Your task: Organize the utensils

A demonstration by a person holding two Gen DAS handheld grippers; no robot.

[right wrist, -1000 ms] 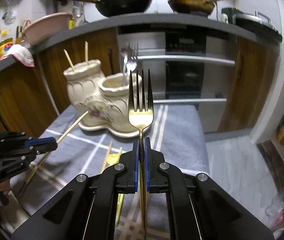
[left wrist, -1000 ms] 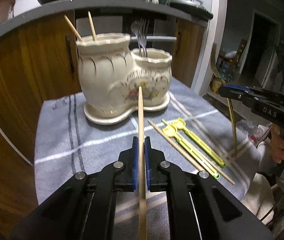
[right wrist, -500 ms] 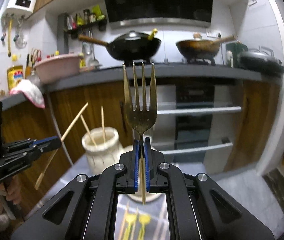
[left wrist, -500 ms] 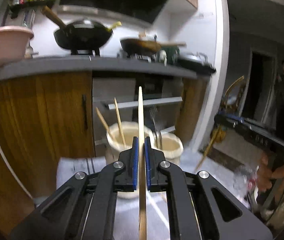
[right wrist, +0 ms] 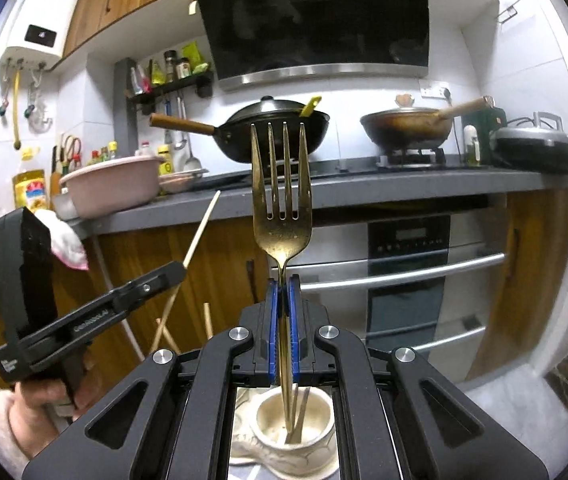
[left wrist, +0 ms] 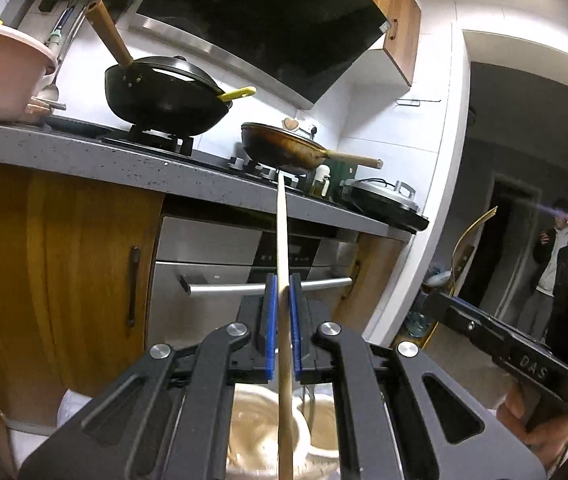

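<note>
Left gripper clamps a chopstick, right gripper a fork, both above the ceramic holder, neither yet deposited.

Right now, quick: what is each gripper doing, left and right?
Left gripper: shut on a chopstick.
Right gripper: shut on a fork, tines up.

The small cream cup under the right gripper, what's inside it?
The small cream cup holds a couple of metal utensil handles leaning inside. Their heads are hidden behind the right gripper.
</note>
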